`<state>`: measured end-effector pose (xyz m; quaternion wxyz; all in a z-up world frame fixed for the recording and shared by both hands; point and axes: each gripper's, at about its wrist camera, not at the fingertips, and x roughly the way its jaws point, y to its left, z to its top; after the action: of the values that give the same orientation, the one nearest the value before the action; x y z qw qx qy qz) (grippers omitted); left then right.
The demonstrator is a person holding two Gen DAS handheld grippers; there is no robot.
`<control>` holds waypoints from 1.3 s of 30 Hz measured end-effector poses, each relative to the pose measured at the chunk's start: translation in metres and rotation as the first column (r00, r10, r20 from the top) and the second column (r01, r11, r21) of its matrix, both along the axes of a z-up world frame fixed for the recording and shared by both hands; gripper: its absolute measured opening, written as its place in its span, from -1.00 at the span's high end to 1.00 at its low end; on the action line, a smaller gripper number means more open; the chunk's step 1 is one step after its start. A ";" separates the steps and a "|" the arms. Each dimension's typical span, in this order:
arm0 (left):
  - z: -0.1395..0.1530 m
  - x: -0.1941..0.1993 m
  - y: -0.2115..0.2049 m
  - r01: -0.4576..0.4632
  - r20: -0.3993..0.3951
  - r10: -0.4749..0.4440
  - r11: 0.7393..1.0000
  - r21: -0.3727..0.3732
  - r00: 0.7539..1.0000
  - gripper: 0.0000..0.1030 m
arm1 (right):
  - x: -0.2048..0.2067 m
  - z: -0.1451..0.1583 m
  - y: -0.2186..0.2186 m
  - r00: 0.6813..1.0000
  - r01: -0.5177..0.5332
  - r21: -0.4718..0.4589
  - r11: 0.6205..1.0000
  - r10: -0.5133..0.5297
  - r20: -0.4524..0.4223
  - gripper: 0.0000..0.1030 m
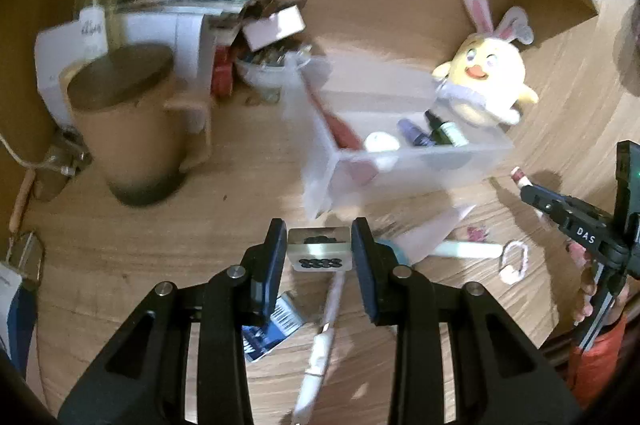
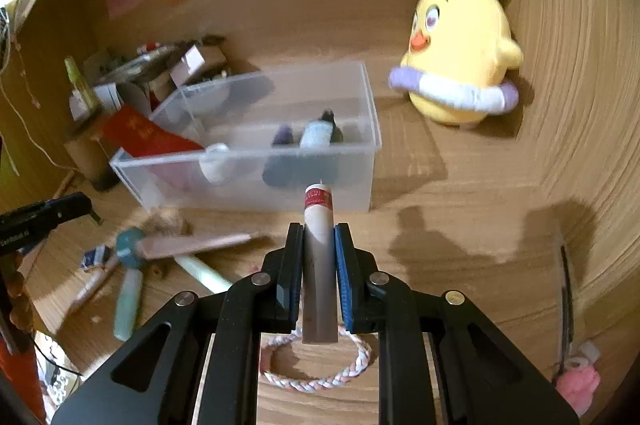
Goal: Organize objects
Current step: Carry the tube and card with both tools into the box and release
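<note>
My left gripper (image 1: 319, 249) is shut on a small square silver case (image 1: 320, 253) and holds it above the desk, just short of the clear plastic bin (image 1: 404, 169). My right gripper (image 2: 318, 245) is shut on a grey tube with a red band (image 2: 318, 249), lifted in front of the same bin (image 2: 256, 169). The bin holds a red envelope (image 2: 148, 137), small bottles (image 2: 316, 133) and a white round item (image 2: 216, 165). In the left wrist view the right gripper (image 1: 560, 213) shows at the right with the tube's tip.
A yellow plush chick (image 2: 460, 53) sits right of the bin. A brown lidded mug (image 1: 128, 121) and piled boxes (image 1: 192, 25) stand to the left. Tubes, a teal roller (image 2: 128, 265), a braided band (image 2: 316, 365) and a pink item (image 2: 578, 385) lie on the desk.
</note>
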<state>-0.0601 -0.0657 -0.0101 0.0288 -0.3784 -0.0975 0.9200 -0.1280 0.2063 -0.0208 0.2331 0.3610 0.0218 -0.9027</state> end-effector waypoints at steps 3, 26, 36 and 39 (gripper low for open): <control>0.011 -0.003 0.007 0.012 -0.031 -0.012 1.000 0.000 0.999 0.36 | 0.000 0.009 0.000 1.000 -0.005 -0.016 1.000 0.004 -0.024 0.73; 0.054 -0.059 0.039 0.035 -0.119 -0.040 0.999 -0.040 0.992 0.36 | -0.052 0.055 -0.035 0.990 -0.070 -0.070 0.995 0.061 -0.123 0.73; 0.029 -0.097 0.045 0.056 -0.028 -0.058 0.998 -0.038 0.998 0.36 | -0.092 0.032 -0.066 0.995 -0.093 -0.017 0.995 0.093 -0.040 0.73; 0.021 -0.104 0.048 0.061 -0.005 -0.061 0.997 -0.048 0.998 0.36 | -0.101 0.019 -0.077 0.996 -0.094 0.014 0.995 0.094 -0.012 0.73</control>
<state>-0.1641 -0.0177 0.0113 0.0482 -0.3788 -0.0639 0.9220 -0.2285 0.1298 -0.0022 0.2728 0.3556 0.0461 -0.8928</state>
